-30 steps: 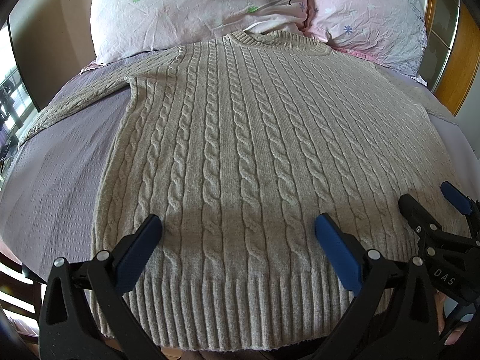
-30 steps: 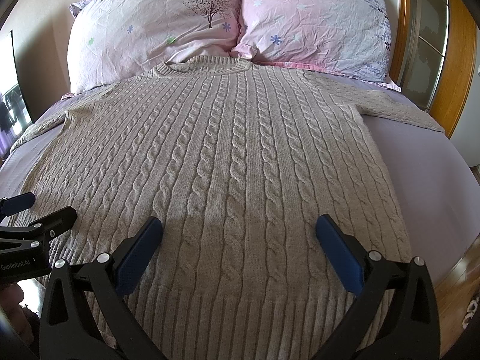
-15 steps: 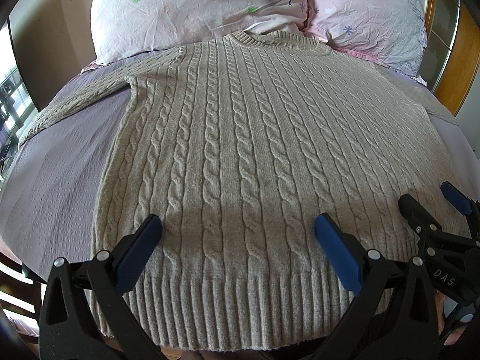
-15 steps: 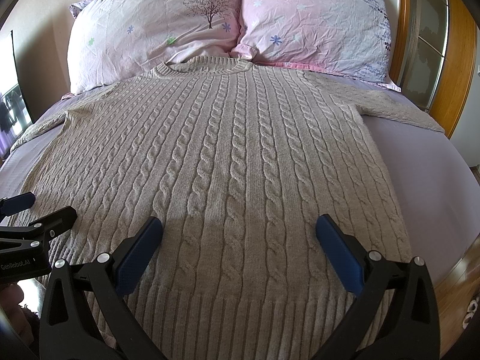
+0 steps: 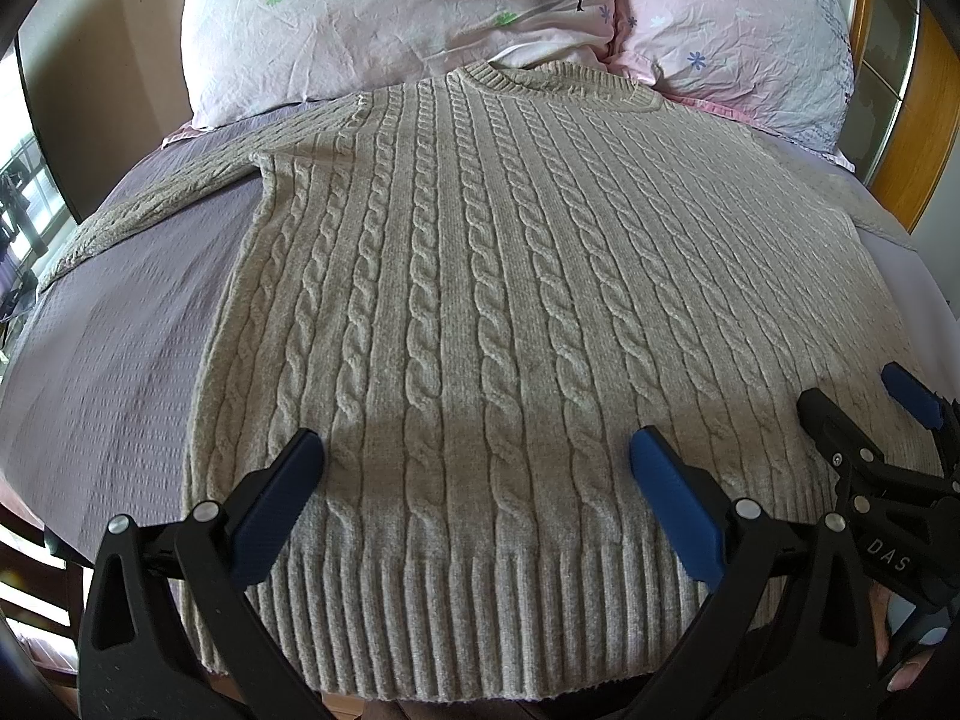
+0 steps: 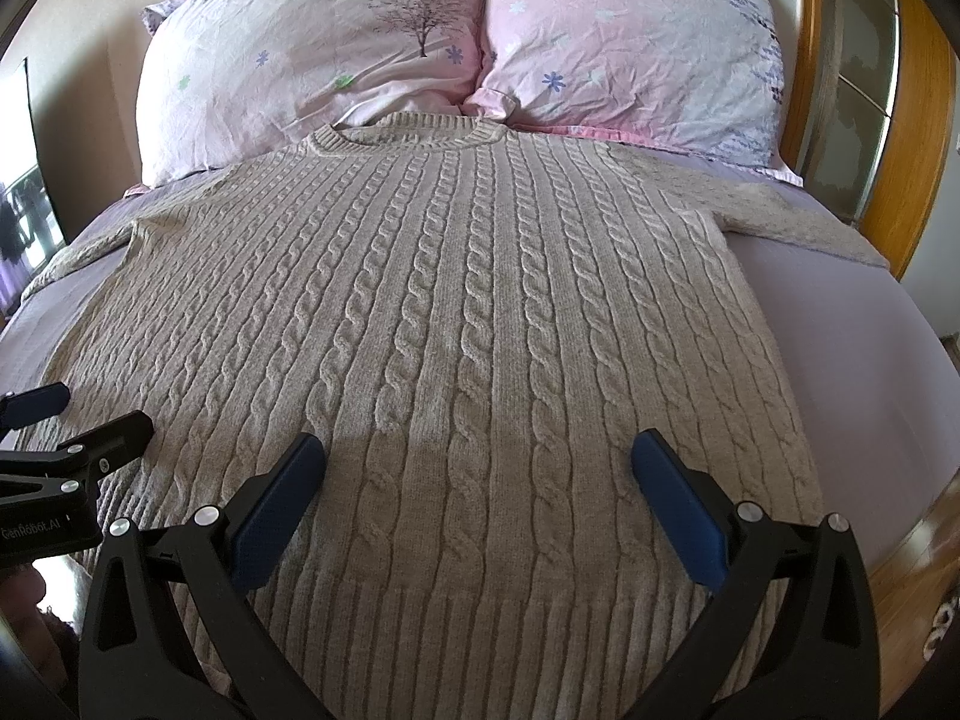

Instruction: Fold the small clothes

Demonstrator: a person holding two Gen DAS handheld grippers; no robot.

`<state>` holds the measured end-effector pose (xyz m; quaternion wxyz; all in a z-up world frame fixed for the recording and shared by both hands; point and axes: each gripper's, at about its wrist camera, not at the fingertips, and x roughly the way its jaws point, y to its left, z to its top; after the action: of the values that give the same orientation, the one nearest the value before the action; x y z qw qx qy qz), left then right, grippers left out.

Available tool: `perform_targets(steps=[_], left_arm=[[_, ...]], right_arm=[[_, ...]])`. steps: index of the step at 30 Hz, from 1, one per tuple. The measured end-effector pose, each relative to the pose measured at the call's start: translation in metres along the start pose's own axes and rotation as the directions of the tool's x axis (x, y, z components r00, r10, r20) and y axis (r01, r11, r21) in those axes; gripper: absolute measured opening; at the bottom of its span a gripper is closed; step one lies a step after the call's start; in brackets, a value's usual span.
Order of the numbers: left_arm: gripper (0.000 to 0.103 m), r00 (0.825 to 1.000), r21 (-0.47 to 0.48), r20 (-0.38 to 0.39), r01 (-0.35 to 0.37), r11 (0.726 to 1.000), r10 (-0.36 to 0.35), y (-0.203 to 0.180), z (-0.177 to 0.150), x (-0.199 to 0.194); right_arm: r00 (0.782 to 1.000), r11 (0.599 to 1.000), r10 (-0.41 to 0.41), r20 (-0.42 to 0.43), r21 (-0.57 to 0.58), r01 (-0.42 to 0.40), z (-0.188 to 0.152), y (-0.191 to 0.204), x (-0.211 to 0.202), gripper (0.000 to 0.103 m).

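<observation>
A beige cable-knit sweater lies flat and face up on the bed, collar toward the pillows, ribbed hem nearest me; it also shows in the right wrist view. Its sleeves spread out to both sides. My left gripper is open and empty, hovering over the hem's left half. My right gripper is open and empty over the hem's right half. Each gripper shows at the edge of the other's view, the right one and the left one.
Two pale floral pillows stand at the head of the bed. The lilac bedsheet shows on both sides of the sweater. A wooden bed frame runs along the right. The bed's foot edge is just below the hem.
</observation>
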<state>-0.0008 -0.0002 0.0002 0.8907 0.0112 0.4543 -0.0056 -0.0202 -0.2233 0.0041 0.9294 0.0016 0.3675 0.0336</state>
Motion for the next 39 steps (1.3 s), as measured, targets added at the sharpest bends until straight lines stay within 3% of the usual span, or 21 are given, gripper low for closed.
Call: perform_targets(steps=[4,6,10,11,13,14,15,16,17,18,20,23,26,28,29,30,31,33,34,36,39], left_arm=[[0.101,0.999,0.022,0.047,0.009,1.000,-0.010,0.001,-0.005,-0.001],[0.101,0.998,0.036,0.065,0.017,0.999,-0.019,0.000,-0.008,-0.007],[0.101,0.993,0.056,0.088,0.075,0.996,-0.080,0.008,-0.003,-0.004],[0.101,0.987,0.051,0.107,0.116,0.992,-0.120,0.013,0.002,-0.005],[0.101,0.962,0.031,0.182,0.201,0.979,-0.203,0.026,0.011,-0.012],[0.101,0.948,0.025,0.223,0.229,0.973,-0.229,0.032,0.015,-0.015],[0.101,0.927,0.019,0.276,0.259,0.966,-0.254,0.041,0.018,-0.020],[0.101,0.912,0.015,0.312,0.275,0.961,-0.266,0.047,0.021,-0.024],[0.101,0.894,0.003,0.358,0.288,0.958,-0.270,0.057,0.025,-0.028],[0.101,0.886,-0.008,0.379,0.290,0.957,-0.265,0.065,0.029,-0.029],[0.101,0.884,-0.046,0.397,0.286,0.957,-0.246,0.081,0.041,-0.028],[0.101,0.887,-0.124,0.407,0.289,0.949,-0.217,0.107,0.053,-0.023],[0.101,0.897,-0.198,0.408,0.271,0.942,-0.172,0.132,0.057,-0.017],[0.101,0.899,-0.262,0.419,0.251,0.932,-0.124,0.152,0.058,-0.014],[0.101,0.897,-0.286,0.427,0.251,0.925,-0.112,0.161,0.055,-0.014],[0.101,0.897,-0.312,0.431,0.251,0.916,-0.099,0.171,0.056,-0.012],[0.101,0.900,-0.339,0.428,0.244,0.909,-0.082,0.180,0.057,-0.009],[0.101,0.914,-0.396,0.405,0.207,0.895,-0.032,0.202,0.059,-0.006],[0.101,0.919,-0.420,0.394,0.185,0.888,-0.005,0.213,0.060,-0.004],[0.101,0.926,-0.450,0.376,0.161,0.878,0.023,0.228,0.061,-0.003],[0.101,0.927,-0.498,0.370,0.146,0.855,0.057,0.252,0.061,-0.004]], right_arm=[[0.993,0.993,0.119,-0.004,-0.006,-0.119,0.016,-0.018,0.001,0.102],[0.982,0.979,0.169,0.084,0.098,-0.177,0.037,-0.061,-0.017,0.102],[0.982,0.946,0.040,0.184,0.309,-0.096,0.080,-0.156,-0.031,0.102],[0.982,0.918,0.008,0.187,0.389,-0.082,0.091,-0.191,-0.027,0.102],[0.985,0.850,-0.043,0.169,0.524,-0.053,0.106,-0.248,-0.012,0.083],[0.988,0.791,-0.067,0.141,0.611,-0.033,0.112,-0.287,0.002,0.064],[0.990,0.744,-0.079,0.115,0.668,-0.018,0.114,-0.312,0.013,0.056],[0.993,0.666,-0.091,0.076,0.746,0.004,0.115,-0.348,0.030,0.048],[0.994,0.621,-0.096,0.051,0.784,0.020,0.115,-0.368,0.041,0.047],[0.994,0.579,-0.104,0.030,0.815,0.036,0.114,-0.386,0.051,0.043],[0.990,0.509,-0.138,-0.017,0.856,0.086,0.116,-0.420,0.073,0.040],[0.984,0.440,-0.168,-0.052,0.890,0.122,0.118,-0.447,0.094,0.040],[0.983,0.397,-0.178,-0.031,0.912,0.101,0.118,-0.461,0.106,0.038],[0.983,0.389,-0.183,-0.017,0.917,0.088,0.119,-0.468,0.110,0.030],[0.984,0.384,-0.179,-0.014,0.920,0.083,0.120,-0.475,0.115,0.013],[0.984,0.377,-0.176,-0.028,0.922,0.093,0.120,-0.478,0.119,0.009],[0.984,0.373,-0.175,-0.019,0.924,0.084,0.121,-0.481,0.119,0.009],[0.976,0.433,-0.215,0.024,0.899,0.073,0.132,-0.467,0.106,0.008],[0.967,0.528,-0.243,0.076,0.847,0.066,0.150,-0.446,0.094,0.008],[0.960,0.635,-0.242,0.138,0.771,0.050,0.175,-0.407,0.083,0.008],[0.951,0.808,-0.131,0.279,0.586,-0.060,0.221,-0.318,0.059,0.008]])
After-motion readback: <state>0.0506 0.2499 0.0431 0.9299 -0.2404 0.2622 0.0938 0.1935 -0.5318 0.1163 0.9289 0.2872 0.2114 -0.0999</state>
